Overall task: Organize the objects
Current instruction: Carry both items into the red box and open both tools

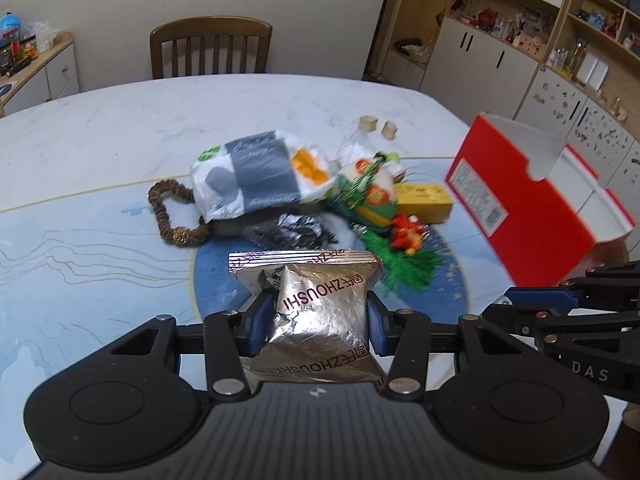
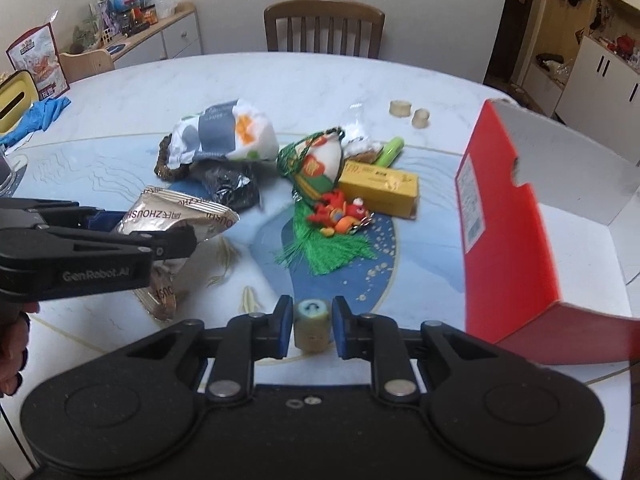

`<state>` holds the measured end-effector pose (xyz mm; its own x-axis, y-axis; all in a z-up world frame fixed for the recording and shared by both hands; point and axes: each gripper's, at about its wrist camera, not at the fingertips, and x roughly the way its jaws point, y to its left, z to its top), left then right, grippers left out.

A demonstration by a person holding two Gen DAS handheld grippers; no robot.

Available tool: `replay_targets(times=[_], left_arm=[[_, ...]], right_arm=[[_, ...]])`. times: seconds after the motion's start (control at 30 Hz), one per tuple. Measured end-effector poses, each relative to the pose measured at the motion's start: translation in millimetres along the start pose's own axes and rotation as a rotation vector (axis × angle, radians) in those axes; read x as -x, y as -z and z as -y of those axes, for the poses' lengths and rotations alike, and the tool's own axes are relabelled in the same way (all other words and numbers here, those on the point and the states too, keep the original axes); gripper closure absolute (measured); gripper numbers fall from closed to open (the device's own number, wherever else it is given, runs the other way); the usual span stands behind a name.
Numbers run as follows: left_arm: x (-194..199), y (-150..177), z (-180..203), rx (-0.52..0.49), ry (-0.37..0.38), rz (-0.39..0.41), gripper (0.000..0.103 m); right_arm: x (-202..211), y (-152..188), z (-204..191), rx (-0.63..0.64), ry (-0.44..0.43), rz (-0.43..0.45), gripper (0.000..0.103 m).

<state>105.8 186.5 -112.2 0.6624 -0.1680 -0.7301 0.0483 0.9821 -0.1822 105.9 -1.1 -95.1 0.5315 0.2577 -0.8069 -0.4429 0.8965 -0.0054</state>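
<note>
**Two grips, two pickups, one red box waiting**

Both hands are carrying something right now. Left gripper (image 1: 316, 322) is clamping a silver foil snack packet (image 1: 316, 312) across its middle, packet crumpling between the blue pads and riding clear of the table (image 1: 100, 240). Right gripper (image 2: 308, 326) is pinching a small cork-like cylinder (image 2: 311, 324), jaws nearly closed on it. The open red box (image 2: 508, 216) is sitting just to the right (looking like the likely drop spot). Judgement: keeping both loads level and lifting over the box wall before releasing should be working best, since foil slips easily.
</note>
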Motion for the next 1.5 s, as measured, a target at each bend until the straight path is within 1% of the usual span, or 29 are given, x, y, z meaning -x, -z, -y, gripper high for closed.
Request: replay_targets(times=[0.2, 0.37, 0.47, 0.53, 0.77, 0.93, 1.1, 1.23, 1.4, 1.5], left_arm=[[16, -15, 20, -0.029, 0.061, -0.009, 0.056], [24, -32, 46, -0.071, 0.098, -0.019, 0.056], [26, -42, 62, -0.093, 0.117, -0.020, 0.056], [27, -49, 76, -0.110, 0.112, -0.013, 0.056], [21, -77, 129, -0.142, 0.121, -0.013, 0.055], [7, -96, 173, -0.164, 0.134, -0.029, 0.056], [-10, -111, 218, -0.203, 0.116, -0.043, 0.055], [-27, -123, 250, -0.206, 0.112, -0.054, 0.055], [-53, -132, 286, -0.240, 0.091, -0.069, 0.055], [-73, -136, 300, -0.245, 0.080, -0.084, 0.055]], right_arm=[[30, -3, 14, -0.015, -0.010, 0.038, 0.083], [58, -16, 37, -0.038, 0.004, 0.089, 0.083], [72, -23, 56, -0.052, 0.019, 0.123, 0.083], [78, -25, 72, -0.065, 0.023, 0.140, 0.083], [93, -30, 134, -0.092, 0.027, 0.172, 0.083], [97, -29, 178, -0.104, 0.033, 0.184, 0.083], [94, -24, 221, -0.113, 0.036, 0.185, 0.083], [89, -19, 251, -0.113, 0.041, 0.183, 0.083], [74, -13, 278, -0.107, 0.048, 0.170, 0.083], [62, -9, 287, -0.101, 0.048, 0.151, 0.083]])
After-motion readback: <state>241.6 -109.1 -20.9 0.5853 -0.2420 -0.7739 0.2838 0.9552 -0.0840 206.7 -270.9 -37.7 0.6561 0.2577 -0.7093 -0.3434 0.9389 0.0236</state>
